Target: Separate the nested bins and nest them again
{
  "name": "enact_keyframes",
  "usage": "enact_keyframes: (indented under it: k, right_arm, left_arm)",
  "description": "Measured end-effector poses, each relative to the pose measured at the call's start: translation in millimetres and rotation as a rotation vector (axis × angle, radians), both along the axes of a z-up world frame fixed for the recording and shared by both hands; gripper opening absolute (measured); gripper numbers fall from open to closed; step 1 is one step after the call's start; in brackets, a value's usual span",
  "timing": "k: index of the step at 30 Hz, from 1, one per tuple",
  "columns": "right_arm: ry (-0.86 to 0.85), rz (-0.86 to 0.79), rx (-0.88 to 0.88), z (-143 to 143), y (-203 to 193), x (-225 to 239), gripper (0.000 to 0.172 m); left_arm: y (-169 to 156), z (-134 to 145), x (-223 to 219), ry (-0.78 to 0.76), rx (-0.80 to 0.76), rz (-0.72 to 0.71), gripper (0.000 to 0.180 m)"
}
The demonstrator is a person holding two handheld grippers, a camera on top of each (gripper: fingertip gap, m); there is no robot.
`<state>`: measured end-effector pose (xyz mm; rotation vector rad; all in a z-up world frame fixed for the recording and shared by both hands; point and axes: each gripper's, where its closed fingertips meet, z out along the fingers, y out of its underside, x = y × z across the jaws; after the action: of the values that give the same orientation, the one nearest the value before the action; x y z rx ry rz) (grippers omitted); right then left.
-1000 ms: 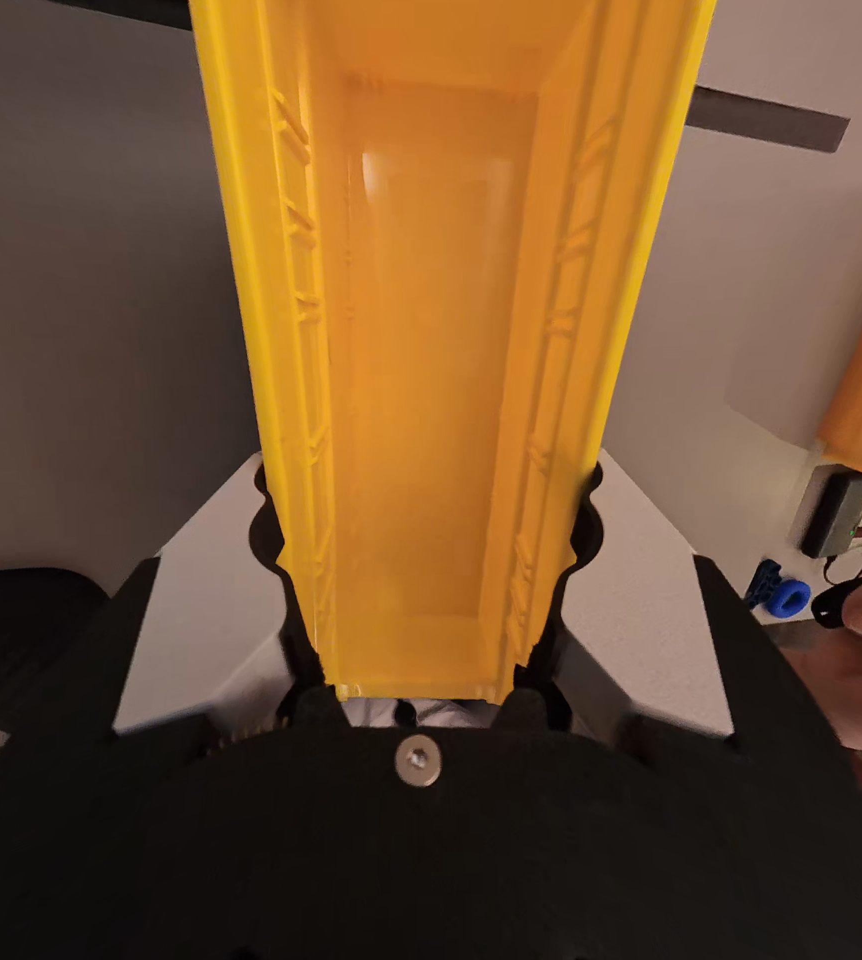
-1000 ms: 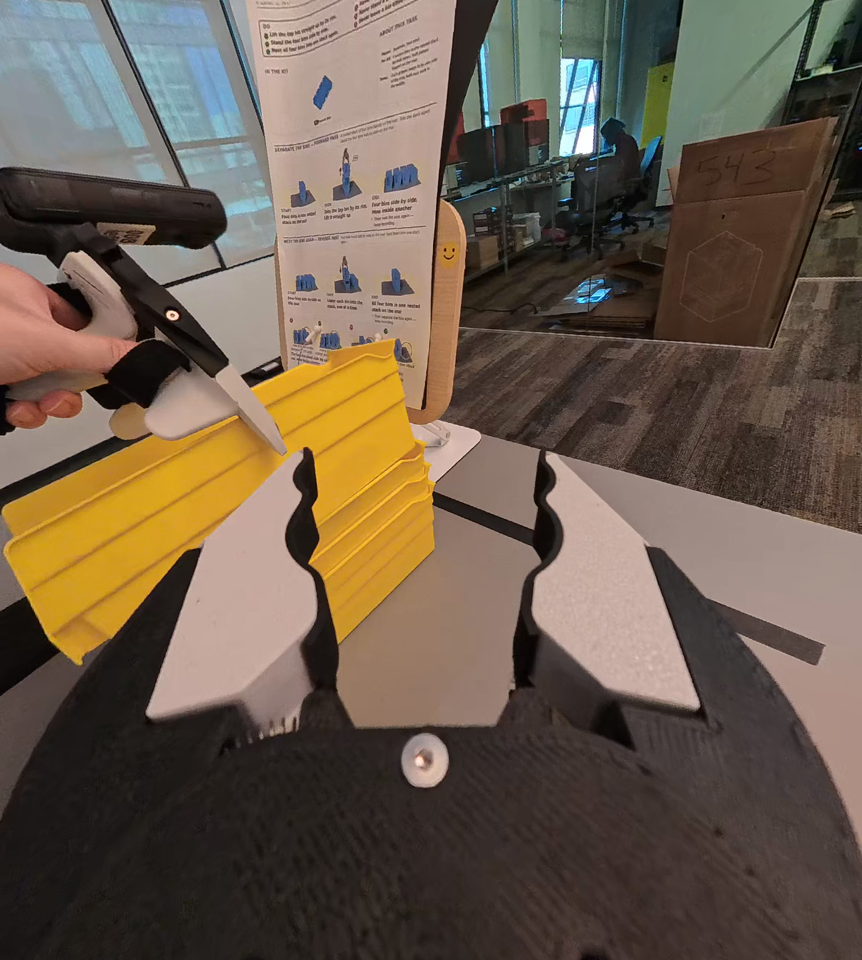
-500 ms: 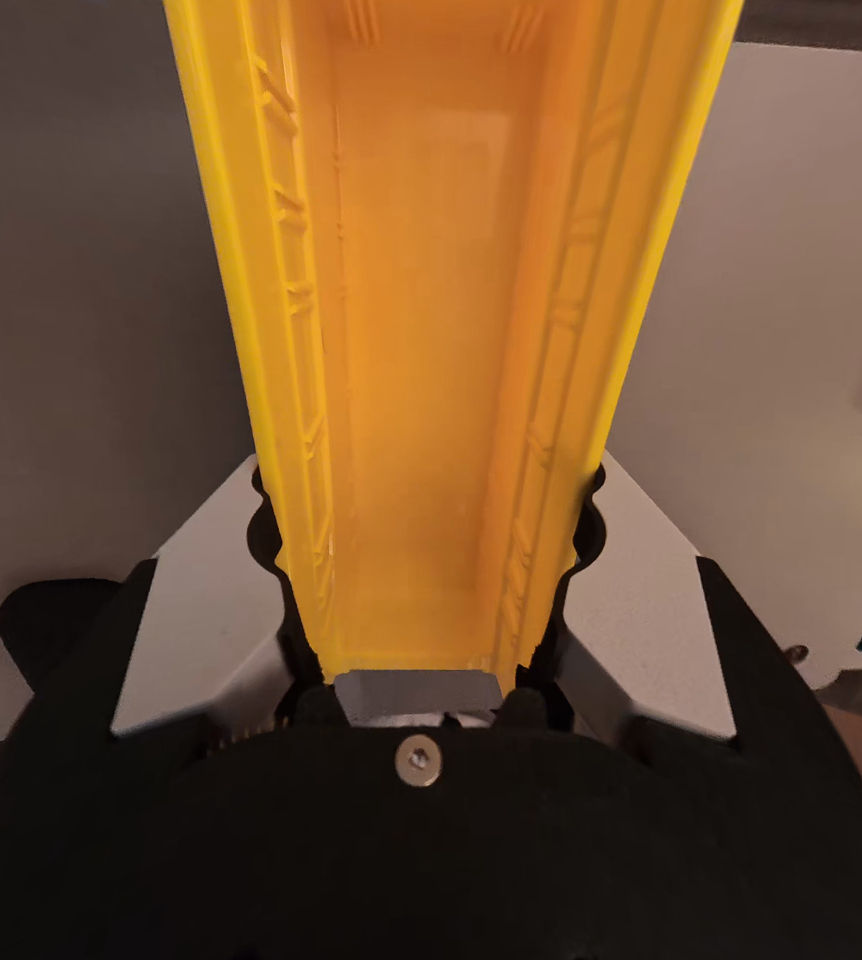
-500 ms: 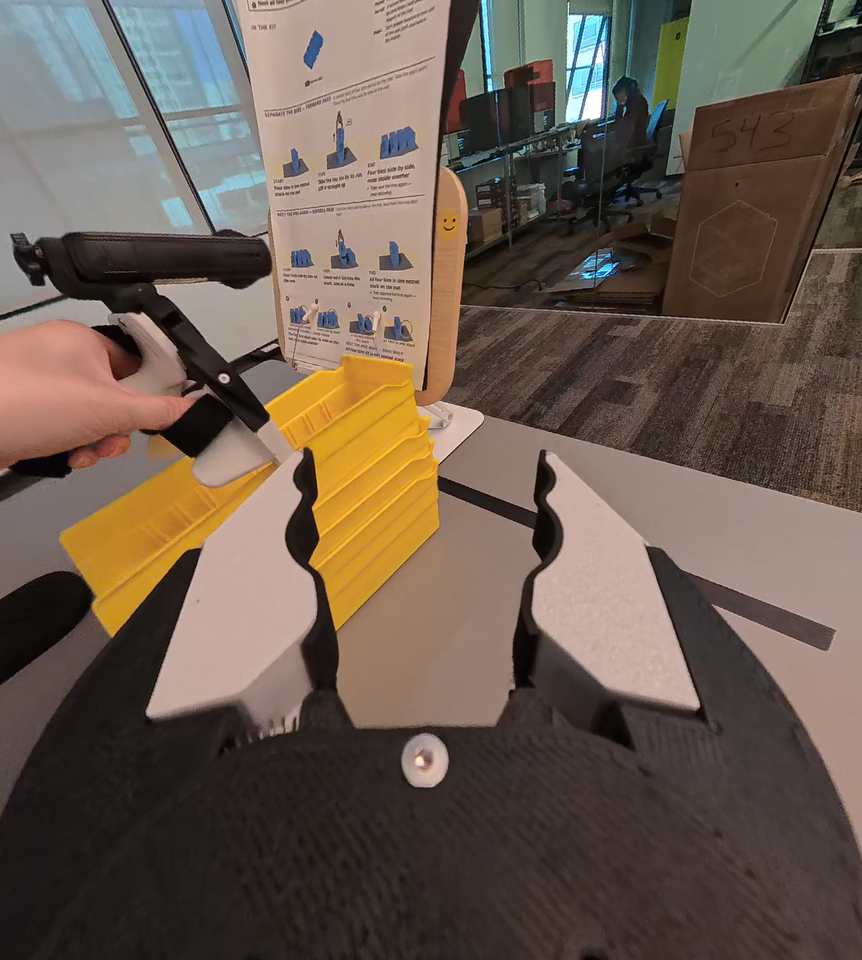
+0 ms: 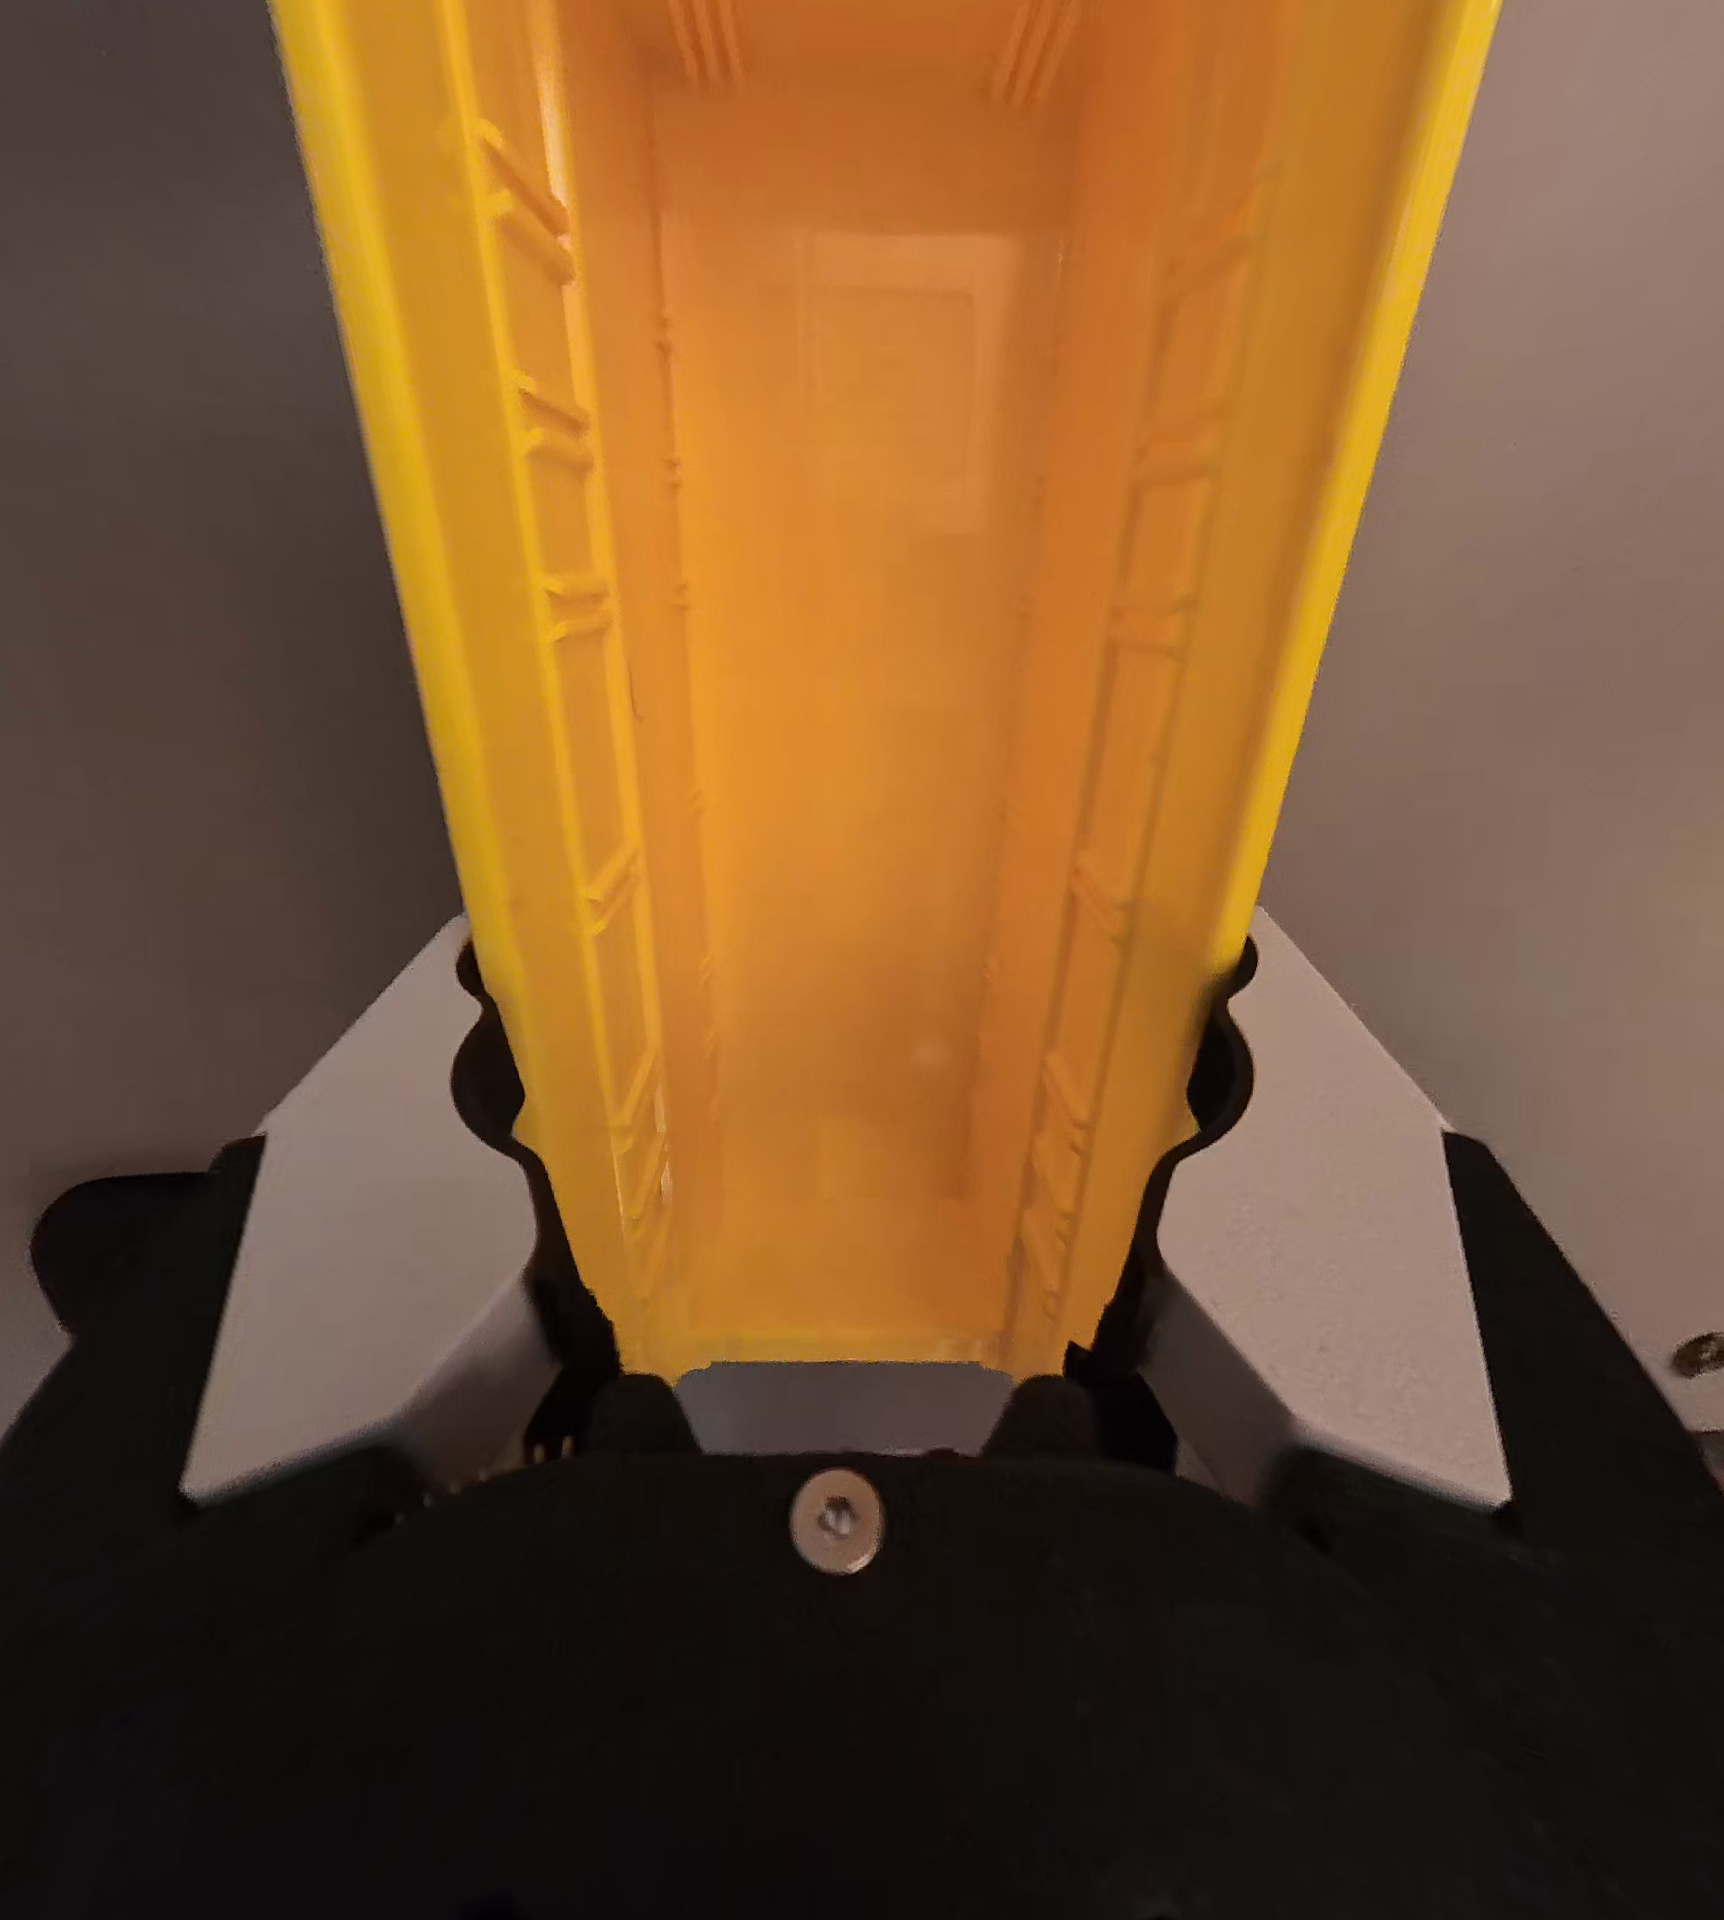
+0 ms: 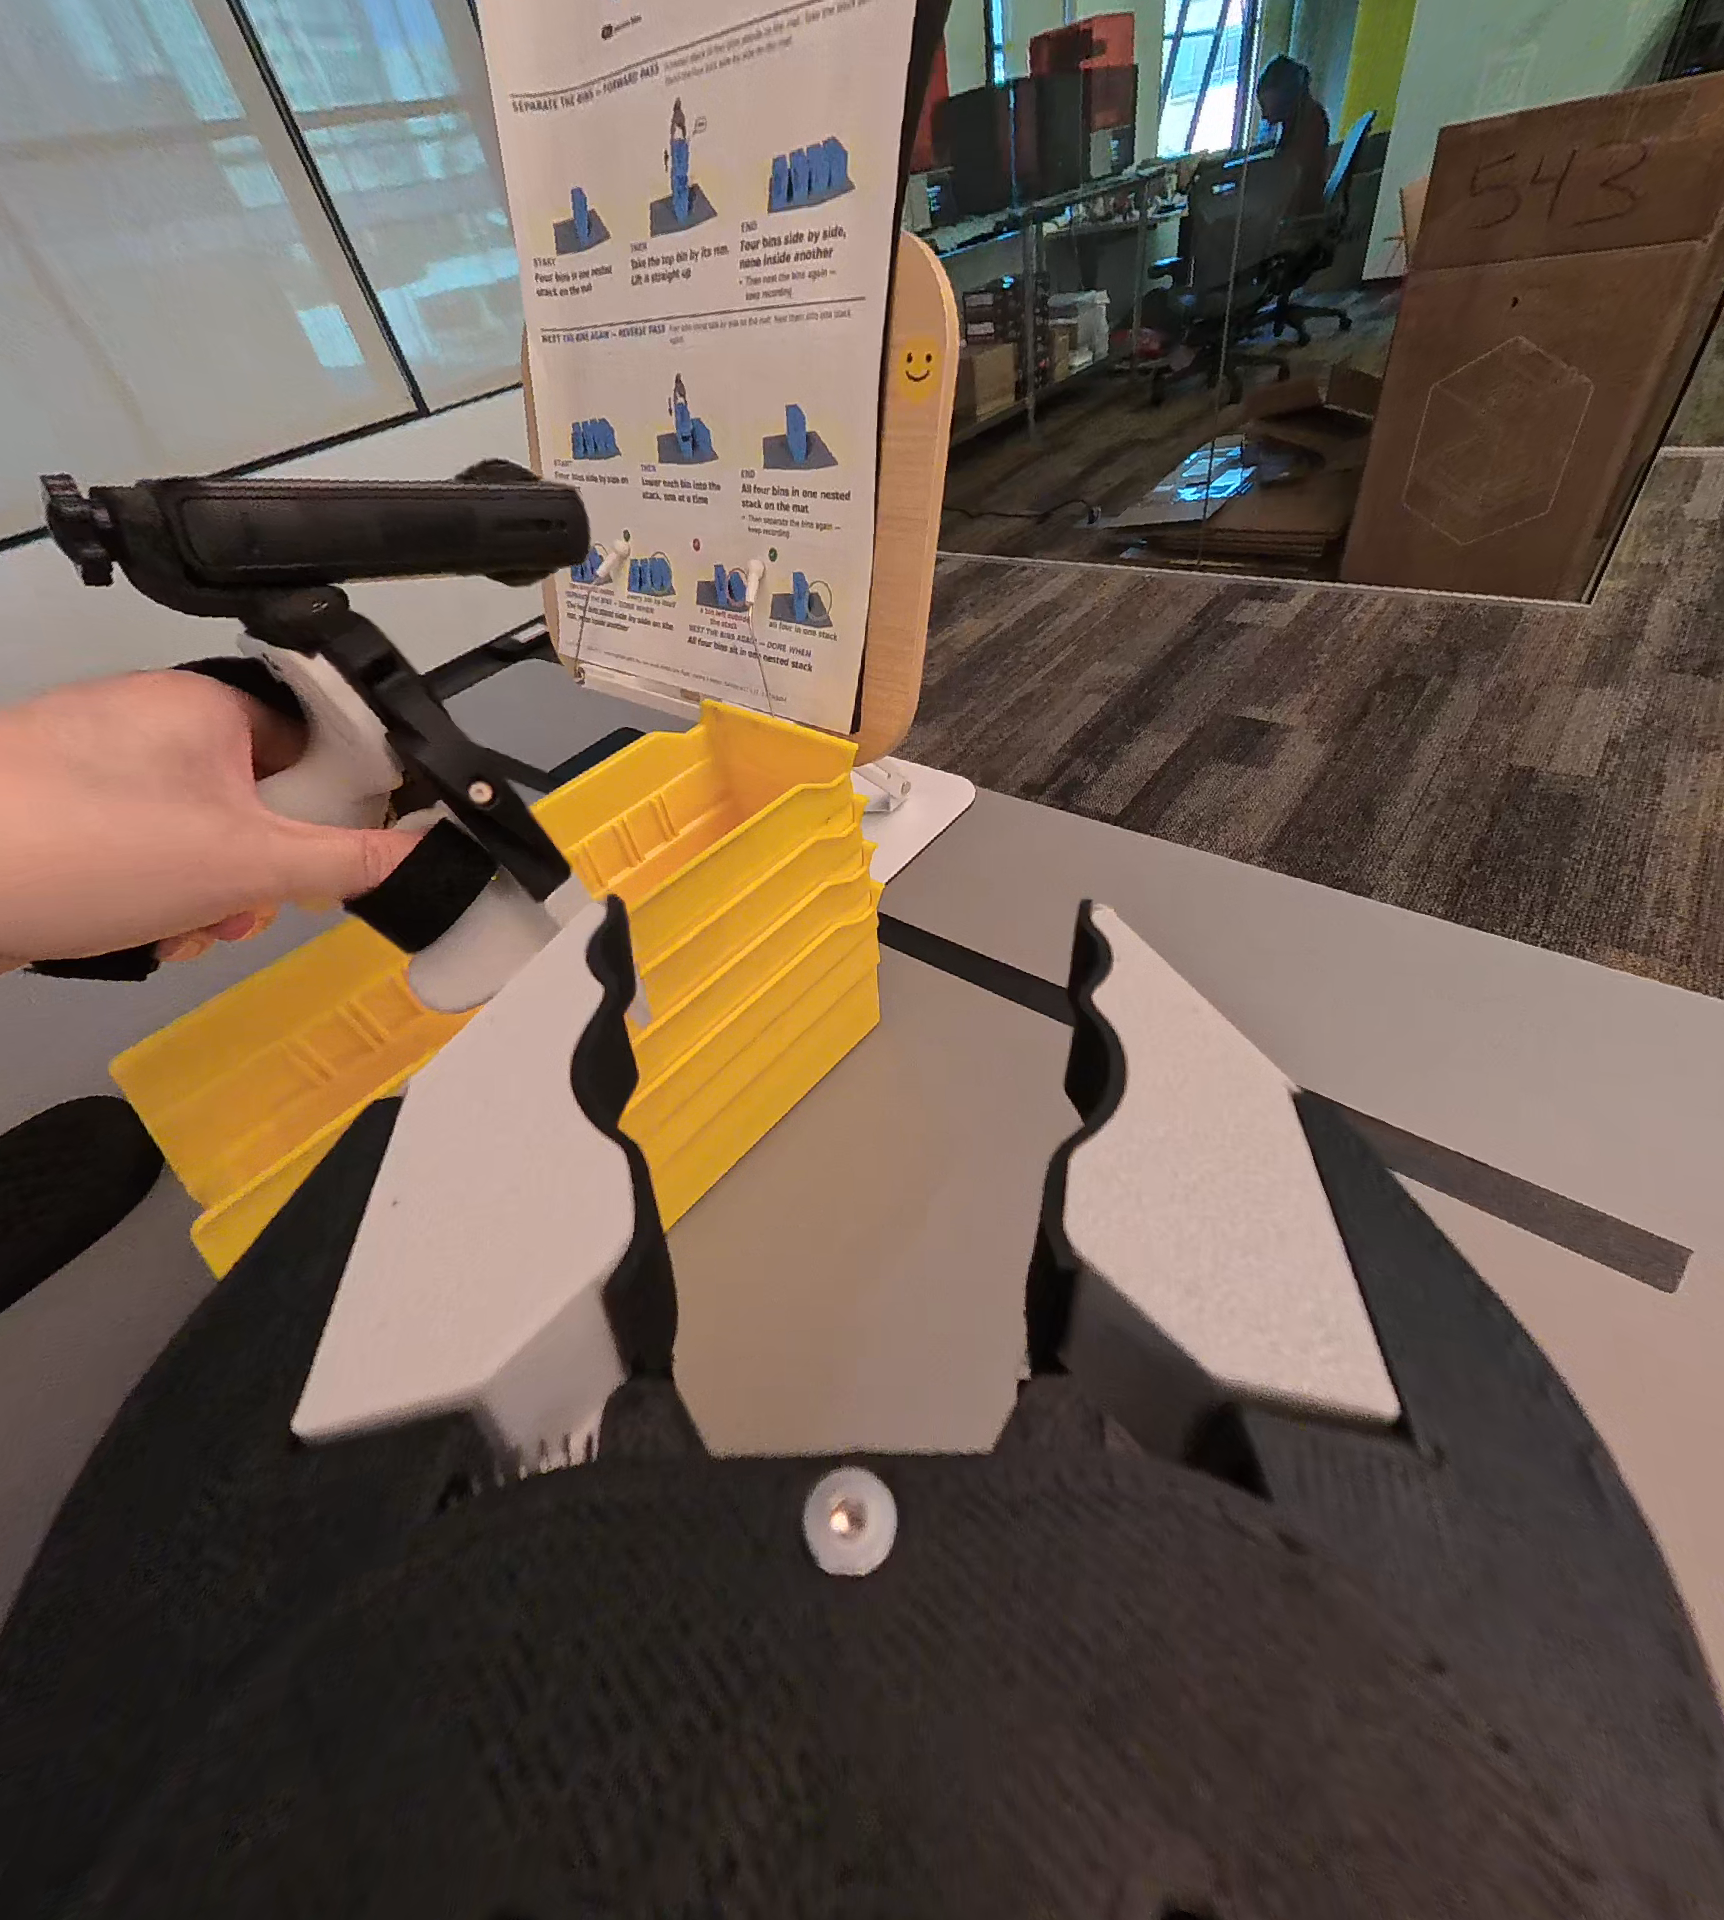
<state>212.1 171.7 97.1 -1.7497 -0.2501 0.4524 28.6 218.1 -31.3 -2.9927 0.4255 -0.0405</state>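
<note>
Glossy yellow plastic bins (image 6: 754, 935)

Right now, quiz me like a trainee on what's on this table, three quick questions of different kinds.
1. True or false: the right gripper holds a bin.
2. The instruction sheet stands: A behind the bin stack, B on the floor, C between the right gripper's fingers.
3. Fill in: the stacked bins are coloured ___.
Key: 1 false, its fingers stand open over bare table; 2 A; 3 yellow.
</note>
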Motion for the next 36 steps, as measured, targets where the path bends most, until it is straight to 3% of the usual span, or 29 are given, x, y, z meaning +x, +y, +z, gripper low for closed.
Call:
enact_keyframes:
  k: [3, 7, 10, 12, 16, 20, 22, 23, 26, 30, 33, 36]
  right_arm:
    - [-0.004, -0.016, -0.004, -1.4, 1.9, 1.7, 0.085]
    - [-0.017, -0.026, -0.007, -3.1, 6.1, -1.5, 0.085]
    - [-0.053, -0.042, -0.022, -7.4, 11.8, -5.3, 0.085]
    - [-0.08, -0.074, -0.012, -5.2, 16.5, -7.0, 0.085]
    - [-0.037, -0.151, 0.132, 32.7, 12.3, -13.5, 0.085]
    - [0.056, -0.127, 0.131, 49.9, 0.6, -34.4, 0.086]
    - [0.103, -0.088, 0.114, 53.4, -2.1, -50.6, 0.085]
    - [0.121, -0.071, 0.102, 53.6, -2.1, -58.9, 0.085]
    - [0.12, -0.01, 0.034, 43.4, 1.1, -90.8, 0.085]
    - [-0.041, -0.059, -0.092, 9.1, 8.5, -117.1, 0.094]
    - [-0.112, -0.12, -0.132, -4.6, 10.7, -127.9, 0.099]
    - [-0.054, -0.117, -0.238, -17.9, 11.5, -147.4, 0.1]
  left_arm:
    - [-16.7, -3.4, 4.1, 0.026, -0.088, -0.133, 0.157]
    - [-24.8, 10.3, 2.5, -0.054, -0.099, -0.266, 0.156]
    - [-23.2, 37.4, -2.7, -0.147, -0.006, -0.378, 0.149]
    - [-33.4, 60.9, 3.2, -0.292, 0.105, -0.515, 0.142]
    - [-80.5, 117.7, 8.4, -0.758, 0.441, -0.772, 0.123]
    - [-89.9, 180.2, -28.7, -1.143, 0.843, -0.773, 0.101]
    - [-92.0, 220.3, -57.1, -1.357, 1.059, -0.769, 0.074]
    - [-89.3, 234.0, -70.4, -1.402, 1.134, -0.764, 0.07]
    - [-72.8, 233.7, -91.9, -1.312, 1.195, -0.815, 0.068]
    - [-40.7, 212.9, -105.4, -1.188, 1.293, -0.81, 0.053]
    - [-31.5, 200.8, -101.6, -1.205, 1.182, -0.816, 0.049]
    - [-24.9, 190.4, -105.2, -1.135, 1.171, -0.828, 0.05]
